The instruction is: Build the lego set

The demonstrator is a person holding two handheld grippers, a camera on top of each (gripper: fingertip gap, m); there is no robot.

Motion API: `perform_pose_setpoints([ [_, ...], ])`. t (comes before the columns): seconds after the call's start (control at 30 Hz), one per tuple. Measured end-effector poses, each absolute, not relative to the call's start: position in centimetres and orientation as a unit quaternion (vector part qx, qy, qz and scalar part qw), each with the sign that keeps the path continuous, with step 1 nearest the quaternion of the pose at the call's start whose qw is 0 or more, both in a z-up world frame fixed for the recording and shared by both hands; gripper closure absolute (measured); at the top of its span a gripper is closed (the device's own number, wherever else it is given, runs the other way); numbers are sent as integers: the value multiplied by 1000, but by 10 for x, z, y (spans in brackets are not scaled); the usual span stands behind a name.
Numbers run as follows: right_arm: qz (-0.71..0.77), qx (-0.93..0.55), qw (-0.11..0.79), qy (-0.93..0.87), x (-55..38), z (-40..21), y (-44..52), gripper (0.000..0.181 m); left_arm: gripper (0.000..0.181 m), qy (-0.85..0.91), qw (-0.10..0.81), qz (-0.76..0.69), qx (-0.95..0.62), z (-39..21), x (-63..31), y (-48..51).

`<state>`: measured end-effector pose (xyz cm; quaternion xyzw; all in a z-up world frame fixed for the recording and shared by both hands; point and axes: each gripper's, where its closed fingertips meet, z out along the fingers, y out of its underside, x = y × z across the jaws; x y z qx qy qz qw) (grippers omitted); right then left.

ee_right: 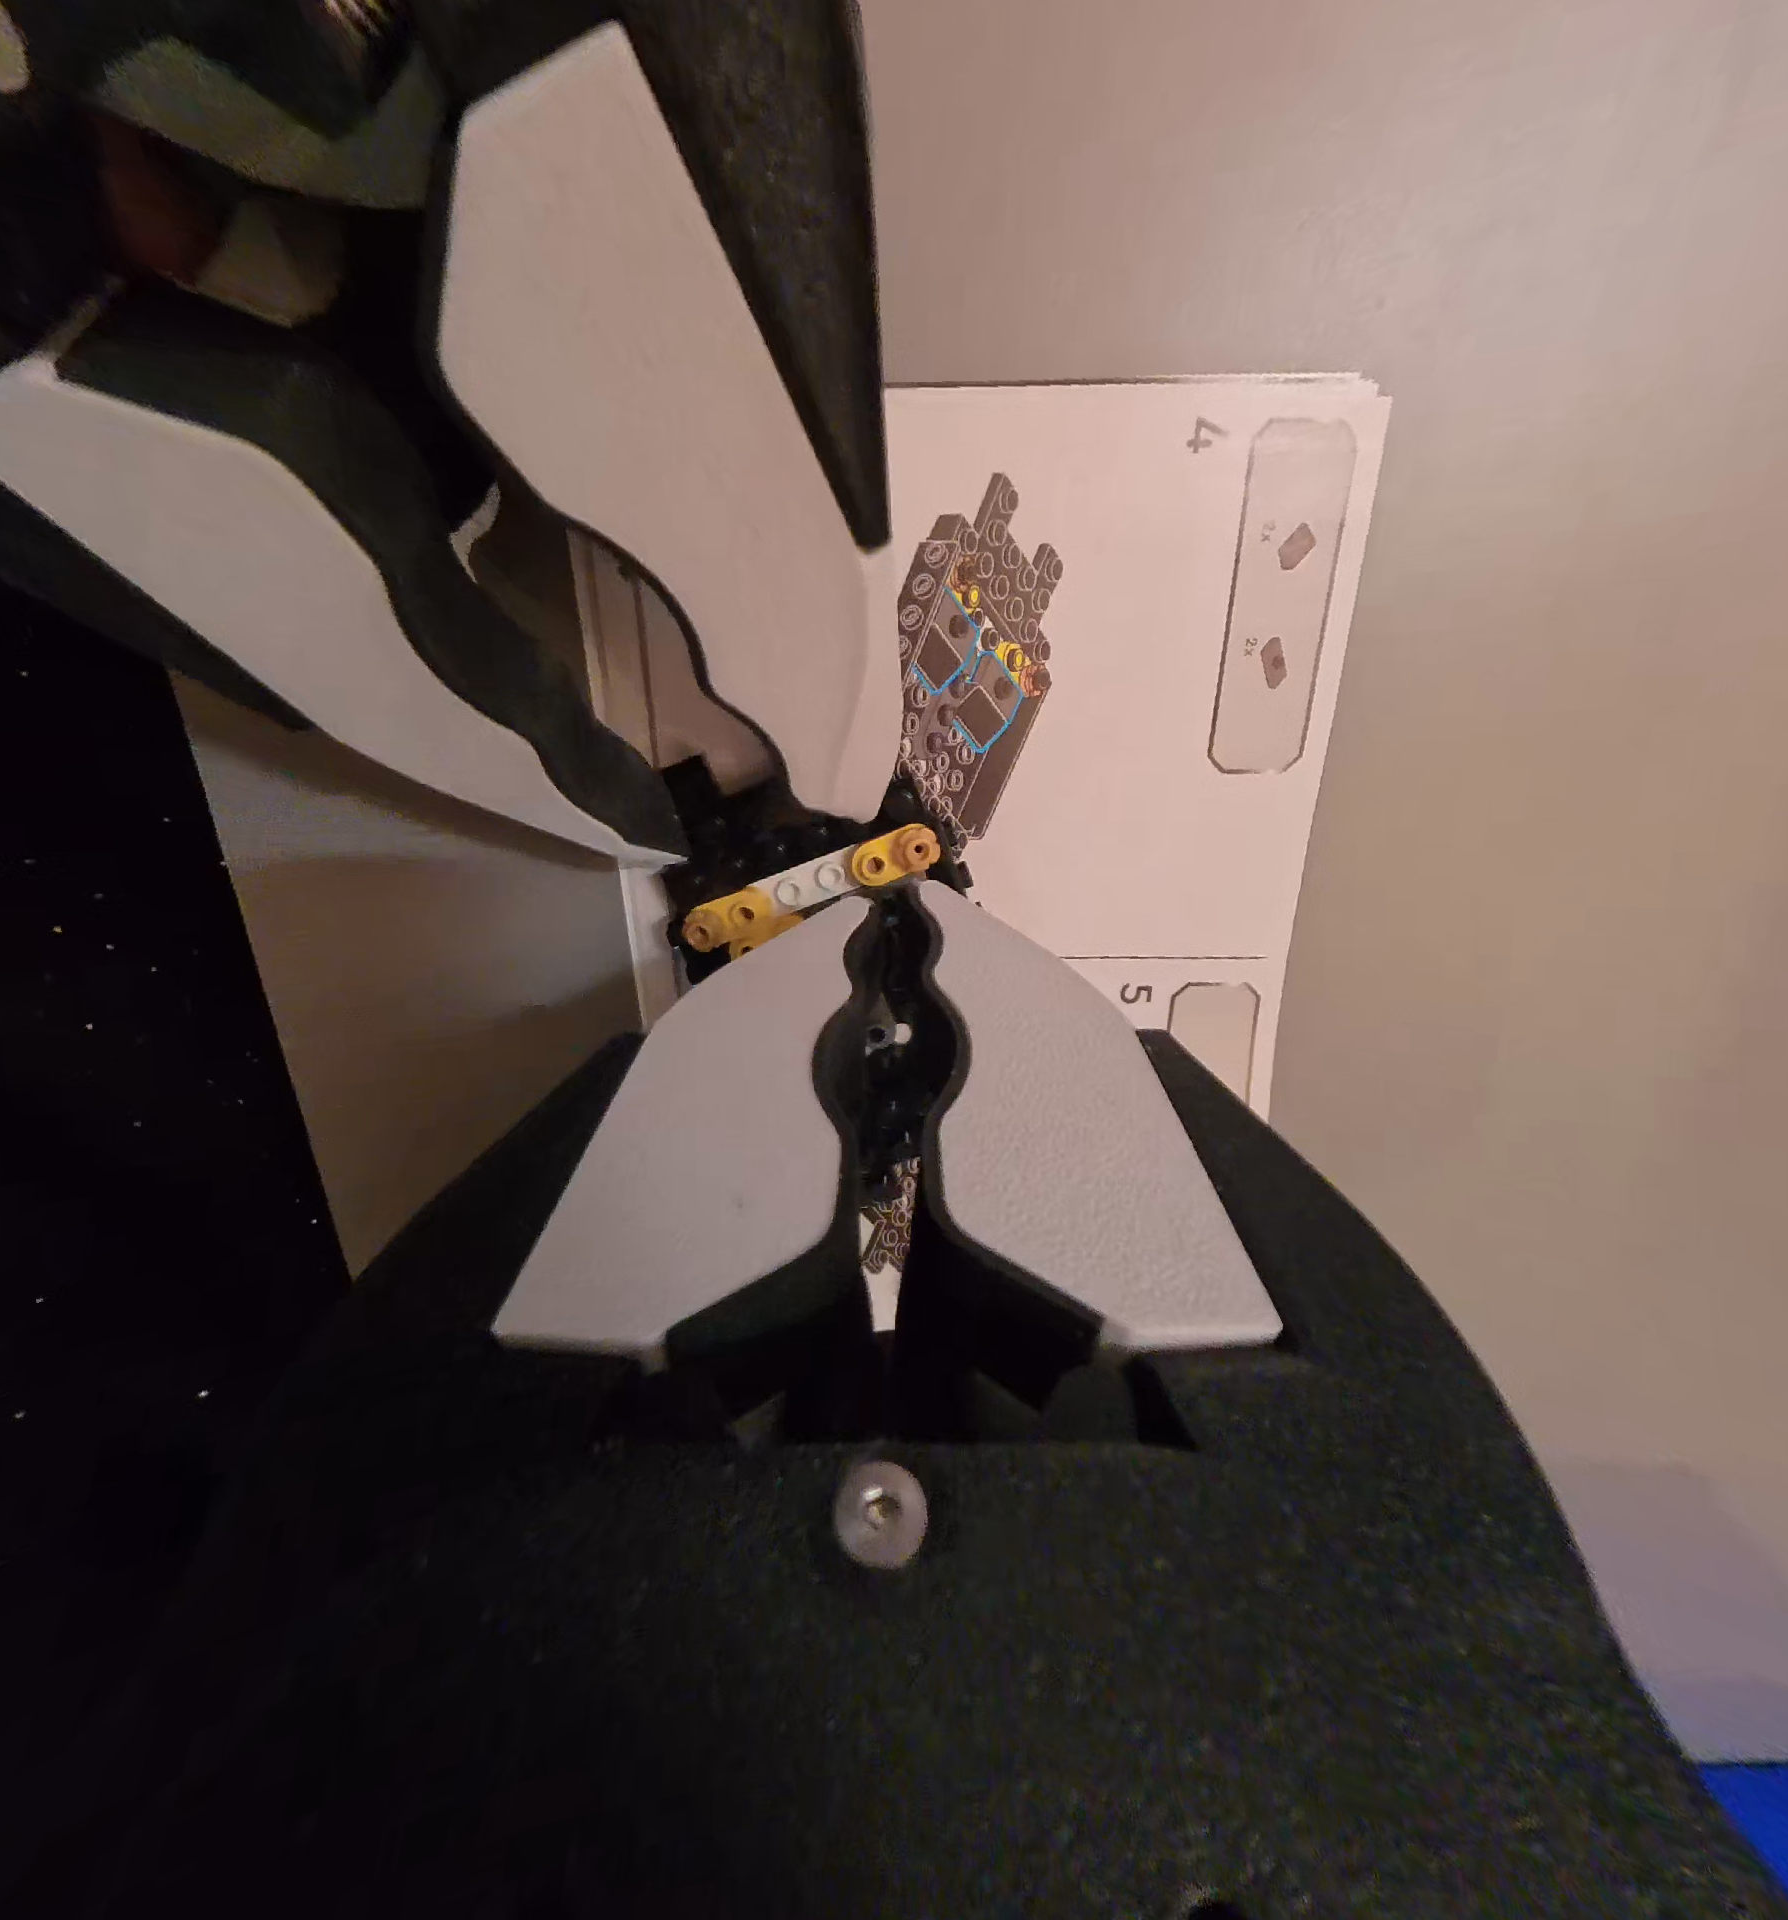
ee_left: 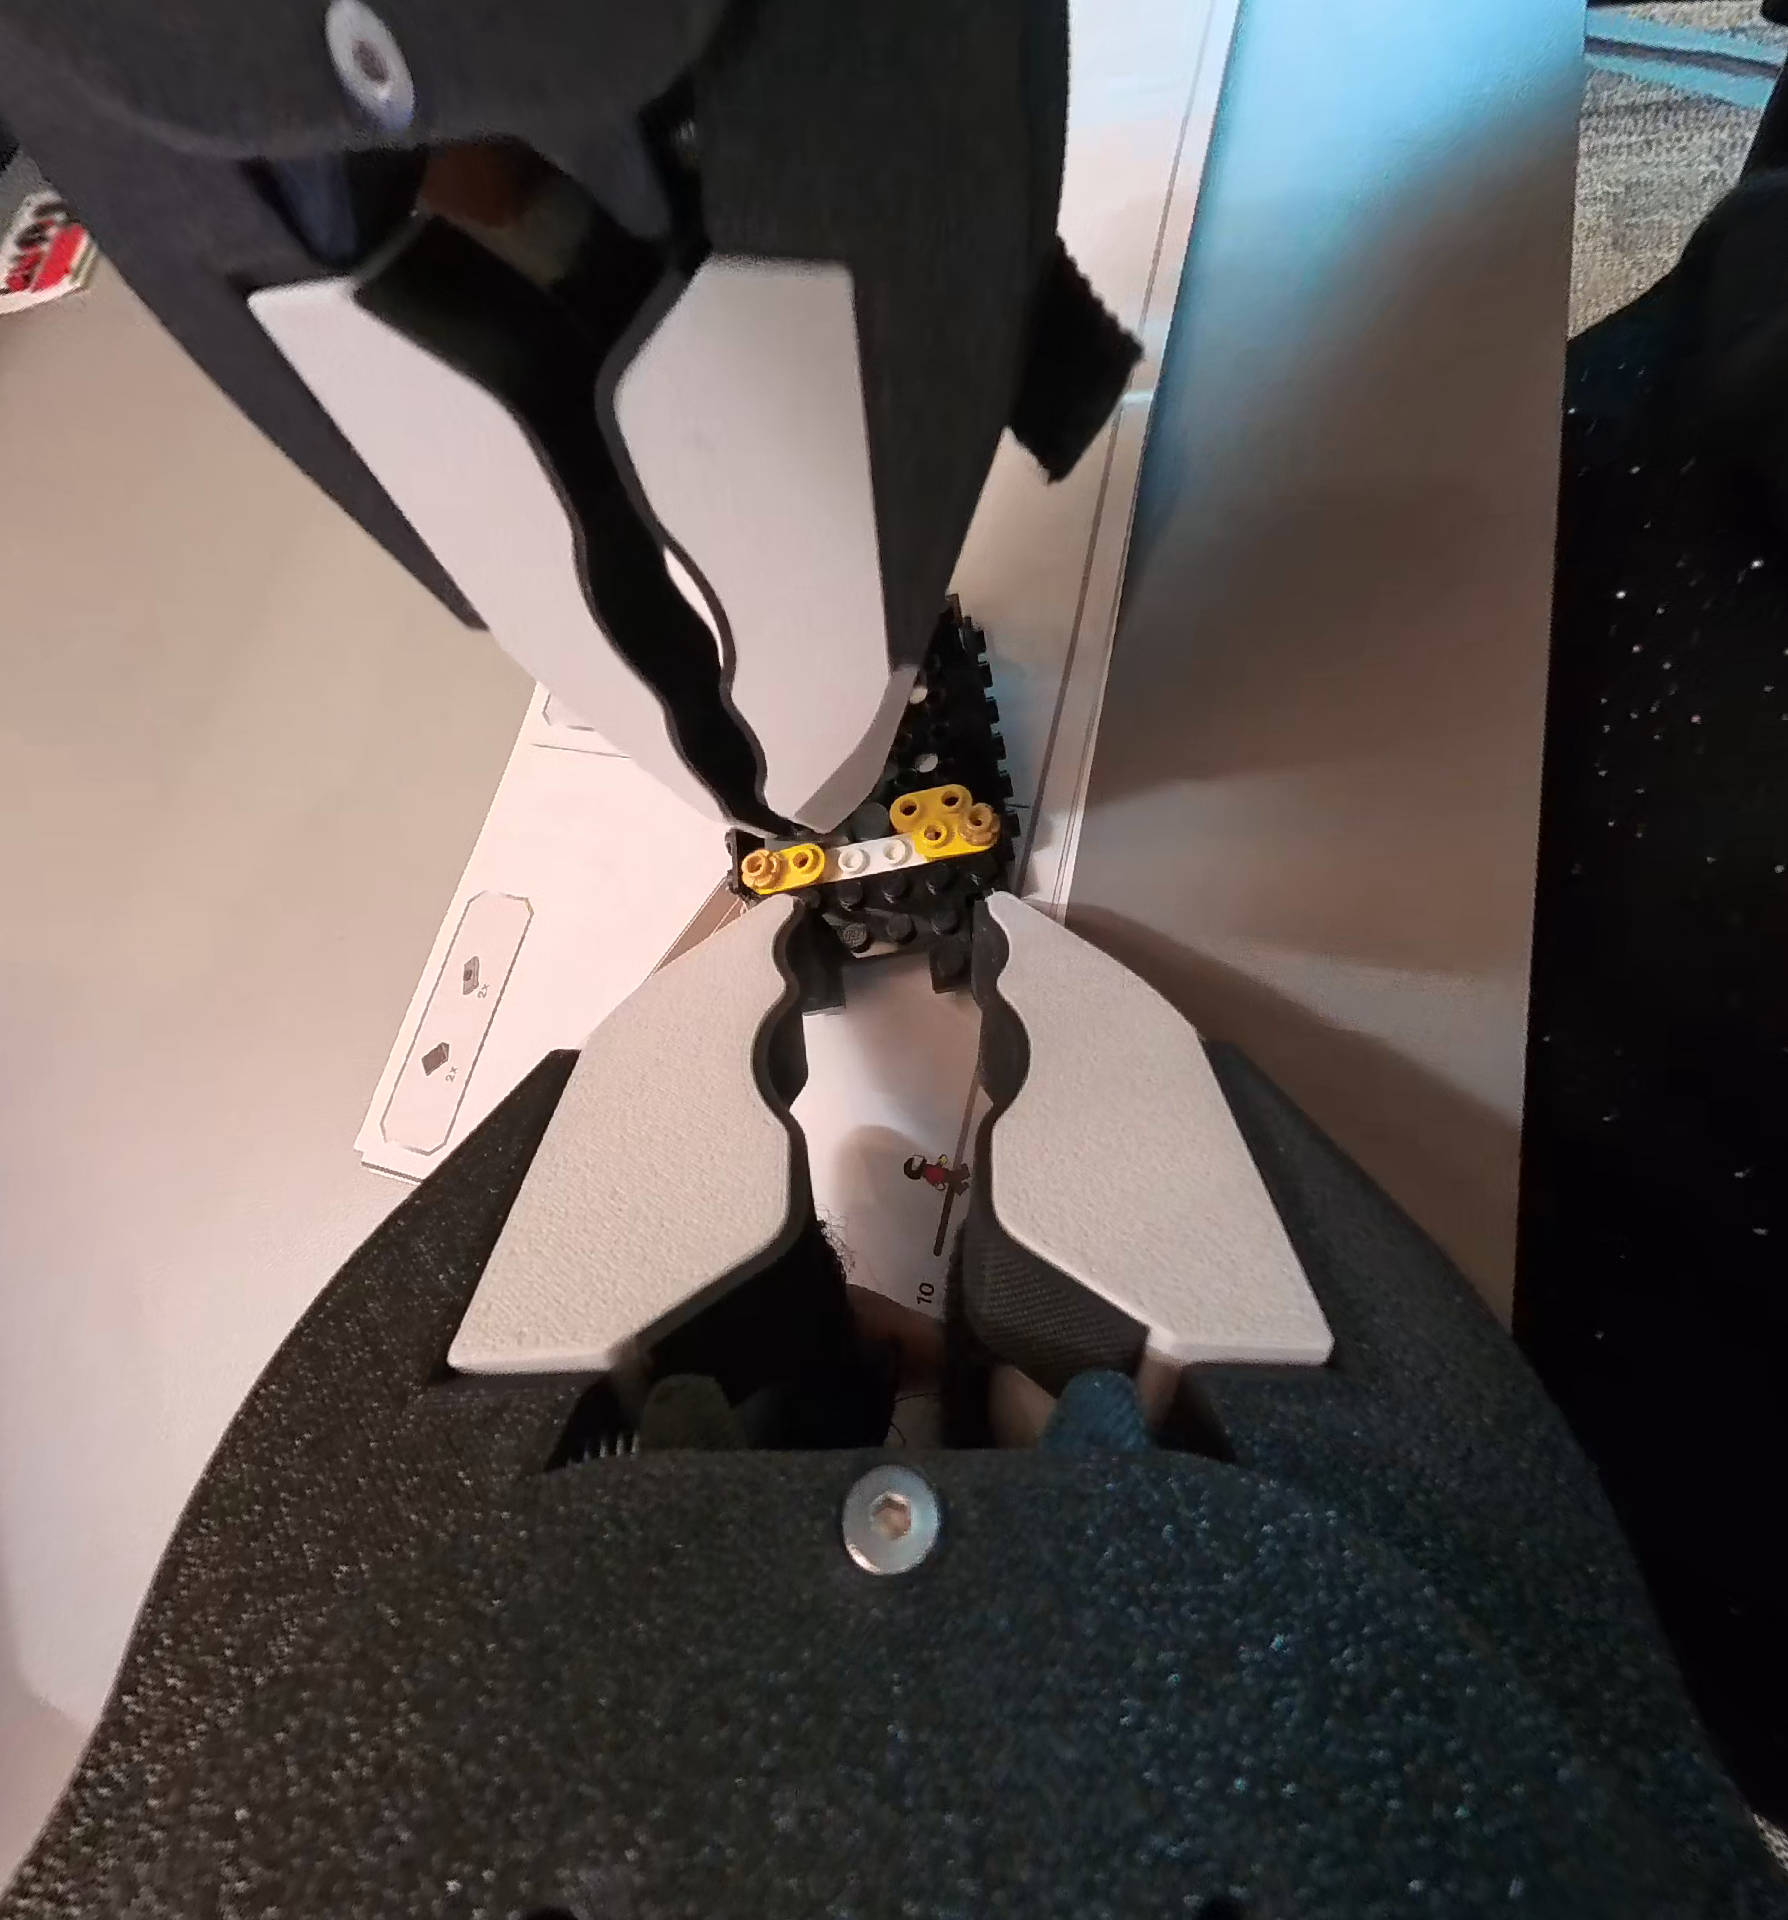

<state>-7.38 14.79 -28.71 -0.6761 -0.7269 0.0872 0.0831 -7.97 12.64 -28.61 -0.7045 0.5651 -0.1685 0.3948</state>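
Right at the table edge (ee_left: 1534, 935) the work is cramped: the pale tabletop ends just right of the model, dropping to a dark speckled floor (ee_left: 1700, 831), while open beige surface spreads to the left. The black lego model (ee_left: 900, 914), a studded plate crossed by a strip of yellow, white and gold pieces (ee_left: 869, 857), sits over the open instruction booklet (ee_right: 1129, 727), whose flat white pages show printed build steps. The left gripper (ee_left: 895, 914), with smooth grey wavy-edged fingers (ee_left: 661, 1143) on a grainy black body, clamps the model's near end between its tips. The right gripper (ee_right: 895, 914) has its tips pinched together on the model's opposite end, against the strip.
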Motion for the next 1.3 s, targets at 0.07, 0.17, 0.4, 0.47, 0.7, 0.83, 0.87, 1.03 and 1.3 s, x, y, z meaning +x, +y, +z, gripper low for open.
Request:
perform_pose_setpoints([
  [0.07,119,-677,92,-720,-73,-286,150,177,152,566,396,-166,-704,-286,-80,126],
  [0.17,193,-683,112,-696,-73,-273,151,159,160,568,397,-161,-703,-287,-80,126],
  [0.4,228,-631,156,-725,-73,-272,151,172,147,569,398,-168,-700,-285,-79,125],
  [0.47,231,-635,148,-722,-73,-277,152,173,141,567,405,-174,-695,-282,-79,124],
  [0.7,247,-630,162,-719,-76,-278,151,176,138,535,421,-207,-702,-272,-83,126],
  [0.83,255,-625,159,-721,-80,-278,145,177,138,548,390,-184,-717,-284,-85,125],
  [0.87,249,-628,154,-721,-80,-281,145,177,138,550,386,-179,-718,-286,-85,126],
  [1.03,248,-632,147,-719,-82,-285,144,173,140,547,385,-185,-720,-285,-85,126],
  [1.3,261,-634,151,-712,-83,-281,145,172,139,549,386,-184,-718,-285,-85,125],
])
